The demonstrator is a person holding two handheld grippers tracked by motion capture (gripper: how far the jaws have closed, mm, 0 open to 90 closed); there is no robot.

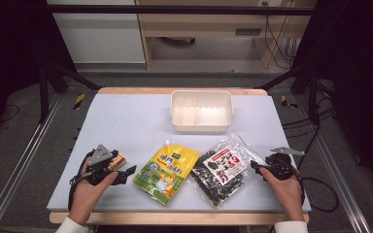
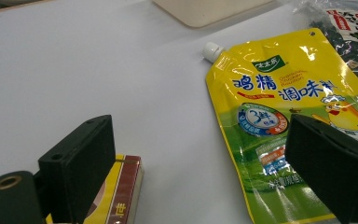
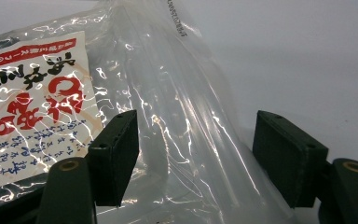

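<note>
A yellow spouted pouch (image 1: 167,172) (image 2: 279,102) lies flat at the table's front middle, its white cap pointing to the back. To its right lies a clear bag of dark seaweed (image 1: 221,172) (image 3: 177,116) with a white and red label. My left gripper (image 1: 125,174) (image 2: 200,158) is open just left of the pouch, its jaws wide apart and empty, beside a small yellow and red box (image 1: 118,160) (image 2: 121,196). My right gripper (image 1: 255,167) (image 3: 203,154) is open at the bag's right edge, with the bag's clear plastic lying between its jaws and the pads apart from it.
A cream plastic bin (image 1: 201,127) (image 2: 209,9) stands at the back middle of the white table mat (image 1: 126,121). Dark frame posts rise at both sides, and cables trail off the table's right edge.
</note>
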